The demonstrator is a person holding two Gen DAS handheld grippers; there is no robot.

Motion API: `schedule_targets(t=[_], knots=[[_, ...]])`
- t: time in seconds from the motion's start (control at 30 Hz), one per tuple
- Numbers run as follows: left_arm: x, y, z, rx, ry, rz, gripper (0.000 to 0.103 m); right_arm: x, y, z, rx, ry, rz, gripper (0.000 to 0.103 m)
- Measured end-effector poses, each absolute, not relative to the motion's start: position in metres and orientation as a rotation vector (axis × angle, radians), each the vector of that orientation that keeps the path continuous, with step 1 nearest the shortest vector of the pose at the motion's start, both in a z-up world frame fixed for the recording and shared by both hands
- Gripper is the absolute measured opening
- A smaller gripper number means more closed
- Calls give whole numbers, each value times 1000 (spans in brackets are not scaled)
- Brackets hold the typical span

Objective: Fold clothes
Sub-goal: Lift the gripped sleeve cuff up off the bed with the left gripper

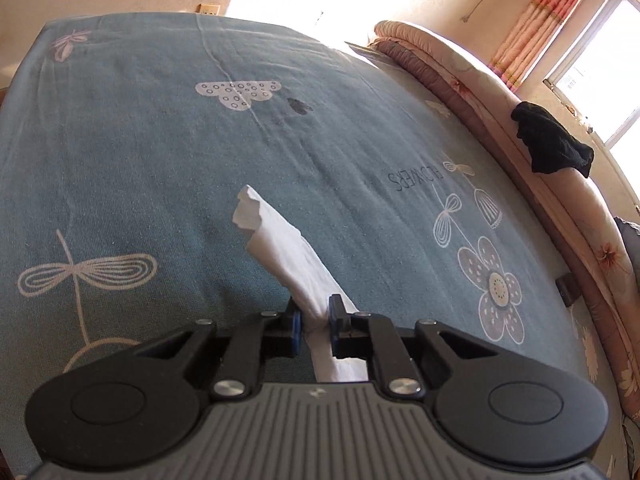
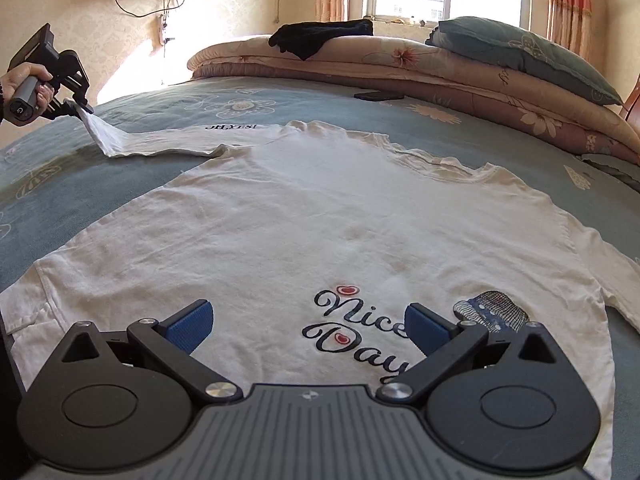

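A white long-sleeved shirt (image 2: 304, 220) with "Nice Day" lettering lies spread flat on the blue-green bedsheet (image 2: 60, 184). My left gripper (image 1: 314, 322) is shut on the end of its white sleeve (image 1: 280, 240), whose cuff sticks out past the blue pads. From the right wrist view, that left gripper (image 2: 78, 106) is at the far left, held by a hand, lifting the sleeve end (image 2: 104, 134) off the bed. My right gripper (image 2: 308, 326) hovers open over the shirt's lower part, nothing between its blue pads.
A folded floral quilt (image 2: 420, 68) runs along the far side of the bed, with a black garment (image 2: 316, 38) and a grey-blue pillow (image 2: 520, 52) on it. A dark phone (image 2: 378, 96) lies beside the quilt. Windows and curtains stand behind.
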State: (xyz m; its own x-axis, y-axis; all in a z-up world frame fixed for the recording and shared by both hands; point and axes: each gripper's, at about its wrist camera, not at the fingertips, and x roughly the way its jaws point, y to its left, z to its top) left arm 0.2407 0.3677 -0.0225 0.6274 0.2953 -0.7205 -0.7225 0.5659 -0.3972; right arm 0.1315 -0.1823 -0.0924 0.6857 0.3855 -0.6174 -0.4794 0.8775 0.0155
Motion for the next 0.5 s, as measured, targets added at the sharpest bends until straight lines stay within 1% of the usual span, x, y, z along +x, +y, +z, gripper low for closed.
schedule_targets(t=[0.23,0.5], knots=[[279,315,33,-590,613,601,11,124,-175,-100,-201,676,469,103],[315,241,74,-507,579,474,11,121,-170,-100,-205,686,444,103]])
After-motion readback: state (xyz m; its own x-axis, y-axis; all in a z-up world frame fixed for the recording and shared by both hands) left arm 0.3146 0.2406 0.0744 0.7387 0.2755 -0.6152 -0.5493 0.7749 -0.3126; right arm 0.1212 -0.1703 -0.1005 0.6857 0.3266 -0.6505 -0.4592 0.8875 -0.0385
